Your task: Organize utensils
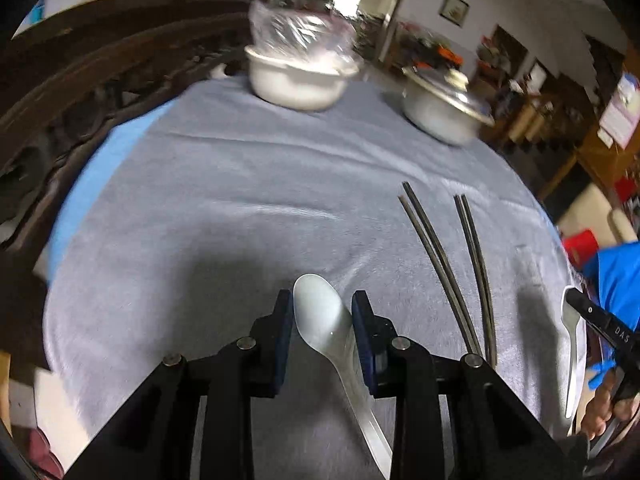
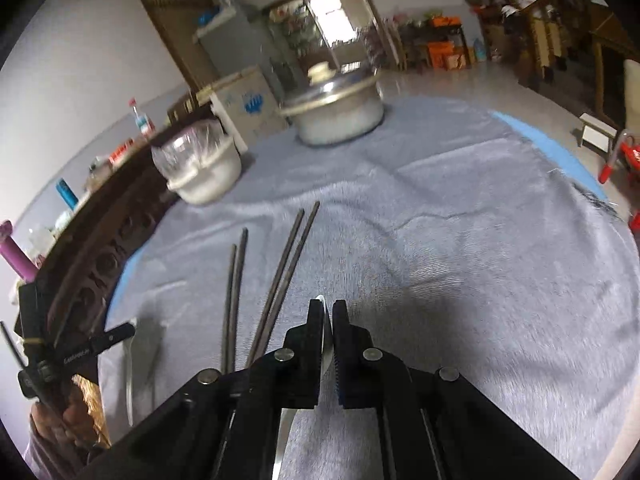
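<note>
Two white ceramic spoons: your left gripper [image 1: 322, 330] jaws clamp one spoon [image 1: 320, 316]; your right gripper [image 2: 328, 344] jaws pinch the other [image 2: 326, 354], edge-on.

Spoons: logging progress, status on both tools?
Left tool shut on white spoon. Right tool shut on second spoon, held edge-on. Two chopstick pairs lying on cloth. Nothing in the way.

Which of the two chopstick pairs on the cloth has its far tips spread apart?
The chopstick pair nearer the left gripper: its far tips fork apart. The other pair, toward the right gripper, lies close together all along.
</note>
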Demonstrator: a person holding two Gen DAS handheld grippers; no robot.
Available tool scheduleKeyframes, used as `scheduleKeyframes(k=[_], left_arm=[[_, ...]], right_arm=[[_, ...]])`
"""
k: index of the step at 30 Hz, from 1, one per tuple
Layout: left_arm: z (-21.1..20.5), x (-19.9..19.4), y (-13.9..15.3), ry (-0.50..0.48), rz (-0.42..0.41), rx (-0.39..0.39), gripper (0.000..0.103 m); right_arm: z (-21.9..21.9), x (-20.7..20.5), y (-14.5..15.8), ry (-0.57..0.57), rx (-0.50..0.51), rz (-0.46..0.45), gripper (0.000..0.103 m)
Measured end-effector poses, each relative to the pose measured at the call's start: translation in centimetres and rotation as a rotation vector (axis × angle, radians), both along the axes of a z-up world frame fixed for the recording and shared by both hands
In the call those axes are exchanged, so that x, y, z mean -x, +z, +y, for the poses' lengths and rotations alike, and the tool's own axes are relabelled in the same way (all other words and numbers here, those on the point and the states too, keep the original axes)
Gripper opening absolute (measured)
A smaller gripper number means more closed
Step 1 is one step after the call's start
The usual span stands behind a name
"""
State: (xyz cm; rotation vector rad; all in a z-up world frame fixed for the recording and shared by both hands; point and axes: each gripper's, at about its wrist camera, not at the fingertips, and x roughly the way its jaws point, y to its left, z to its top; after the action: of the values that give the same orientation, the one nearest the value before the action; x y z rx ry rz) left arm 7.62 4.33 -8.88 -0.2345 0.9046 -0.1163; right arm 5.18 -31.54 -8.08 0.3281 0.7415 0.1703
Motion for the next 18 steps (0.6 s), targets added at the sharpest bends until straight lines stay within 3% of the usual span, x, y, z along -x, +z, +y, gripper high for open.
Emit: scheduleKeyframes(k=[10,18], left_arm=[[-1.1,9.1,6.0,0.042,-0.247,-0.022,0.031],[-3.1,13.8,9.3,0.06,-0.406,0.009,0.031]], right_arm=[[-0.5,5.1,3.4,-0.087,-0.051,-0.223,0.006],[-0.3,9.3,4.4,-0.161,-0.101,-0.369,0.006]])
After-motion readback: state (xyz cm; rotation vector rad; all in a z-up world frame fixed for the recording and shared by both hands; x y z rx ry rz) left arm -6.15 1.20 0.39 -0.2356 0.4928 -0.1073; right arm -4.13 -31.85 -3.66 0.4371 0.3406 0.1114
